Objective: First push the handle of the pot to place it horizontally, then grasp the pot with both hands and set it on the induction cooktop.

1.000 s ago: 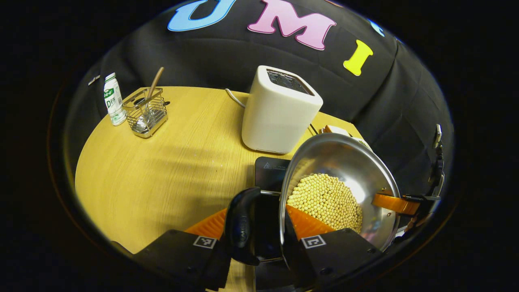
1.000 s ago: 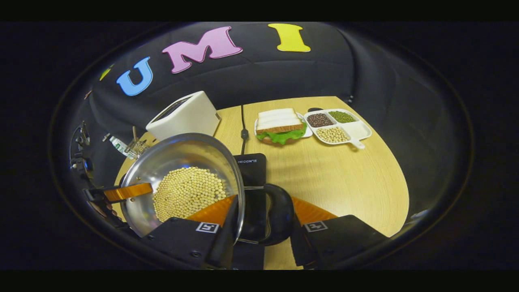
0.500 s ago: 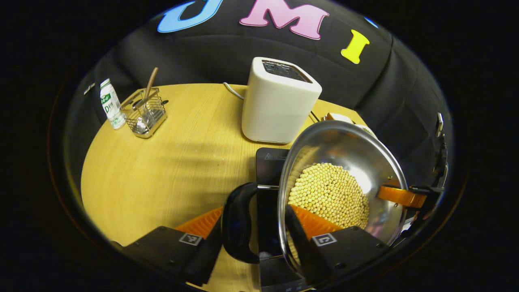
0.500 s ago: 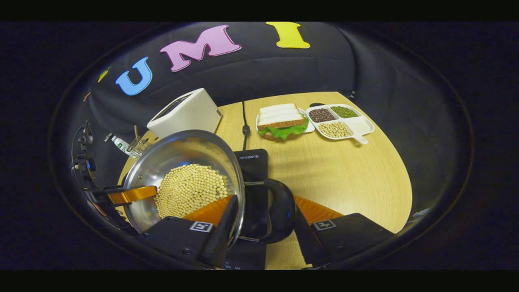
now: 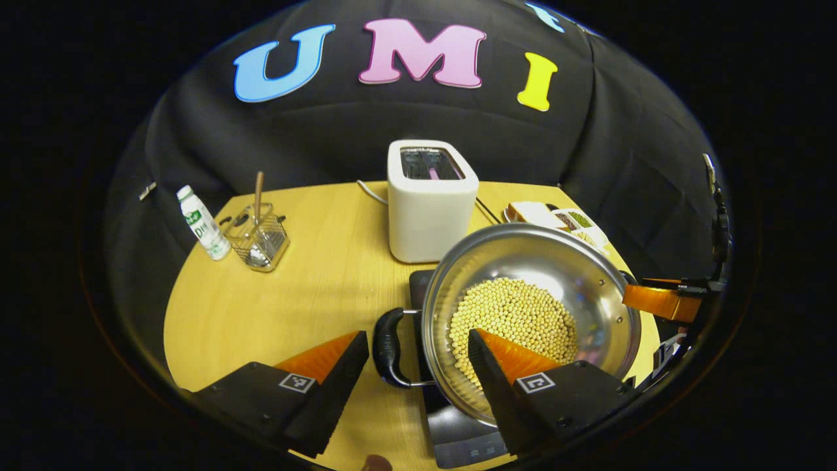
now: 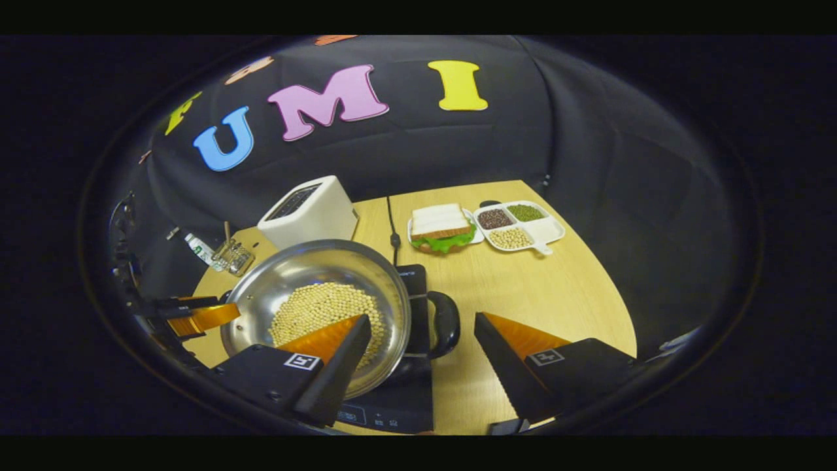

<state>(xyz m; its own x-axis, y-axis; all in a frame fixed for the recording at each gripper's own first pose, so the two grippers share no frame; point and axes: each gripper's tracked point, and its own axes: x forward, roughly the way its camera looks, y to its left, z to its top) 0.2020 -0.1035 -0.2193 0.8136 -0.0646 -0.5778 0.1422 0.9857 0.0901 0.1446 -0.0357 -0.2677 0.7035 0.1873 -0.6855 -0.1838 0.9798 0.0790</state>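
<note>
From my remote seat, the pot sat on the induction cooktop near the front of the table, level, with a bed of pale beans in its bowl. My left gripper had its fingers spread wide apart; the pot's black side handle stood between them, and I saw neither finger touching it. In the right gripper view, my right gripper was likewise spread wide, with the pot's other black handle ahead of the gap and untouched, and the pot sat on the cooktop. A white toaster stood just behind the pot. A small bottle and a wire caddy sat at the table's far left. A sandwich and a divided dish lay side by side at the back right.
</note>
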